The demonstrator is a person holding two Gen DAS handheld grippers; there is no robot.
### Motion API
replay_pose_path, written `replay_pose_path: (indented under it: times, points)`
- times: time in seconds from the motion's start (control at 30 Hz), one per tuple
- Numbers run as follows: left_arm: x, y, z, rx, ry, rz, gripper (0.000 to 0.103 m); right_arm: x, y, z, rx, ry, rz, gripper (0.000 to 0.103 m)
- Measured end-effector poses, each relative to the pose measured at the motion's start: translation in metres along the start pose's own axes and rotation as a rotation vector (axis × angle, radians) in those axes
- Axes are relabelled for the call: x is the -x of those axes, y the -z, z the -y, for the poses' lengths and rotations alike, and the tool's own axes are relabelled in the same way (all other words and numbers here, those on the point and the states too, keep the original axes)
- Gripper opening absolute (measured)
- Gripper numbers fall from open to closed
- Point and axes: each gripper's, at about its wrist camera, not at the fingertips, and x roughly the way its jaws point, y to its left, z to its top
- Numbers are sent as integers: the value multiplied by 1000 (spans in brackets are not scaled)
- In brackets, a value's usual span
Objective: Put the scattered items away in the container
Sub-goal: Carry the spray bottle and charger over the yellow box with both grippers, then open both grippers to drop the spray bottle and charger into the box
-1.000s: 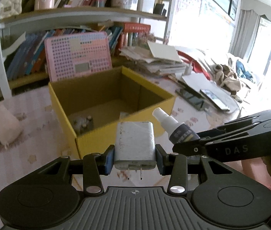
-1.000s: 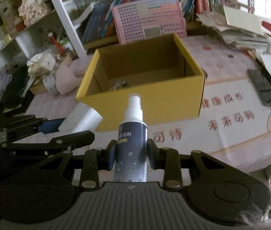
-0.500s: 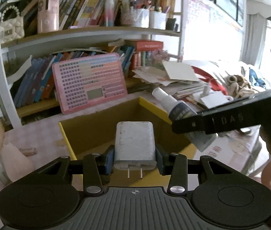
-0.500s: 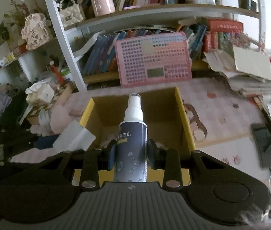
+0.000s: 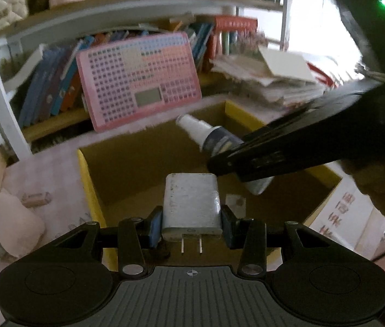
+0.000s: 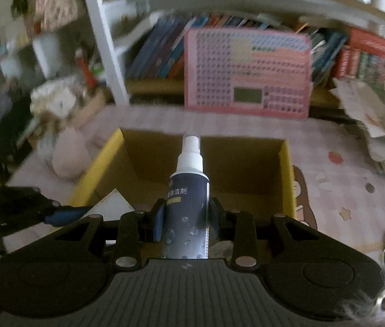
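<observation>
Left gripper: we clamp a white rectangular plug charger.
Right gripper: we grip a dark spray bottle.
Below both: open yellow cardboard box.

You have two grippers in view: the left gripper and the right gripper. Each carries one thing, so that makes two items in hand: one white charger with two metal prongs, and one spray bottle with one white nozzle. You have one cardboard box on the desk, open at the top. Behind it you have one pink board with one small grey screen. You see one row of books on the lower shelf and one stack of papers at the right. One pale pink pouch lies left of the box.
</observation>
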Motion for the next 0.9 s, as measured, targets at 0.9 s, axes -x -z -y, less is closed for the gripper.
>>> replay_pose_path:
  times: [0.9]
  points:
    - [-5,4,11,50,-5,-44,64,-74,-11,13,112,-78,-250,42]
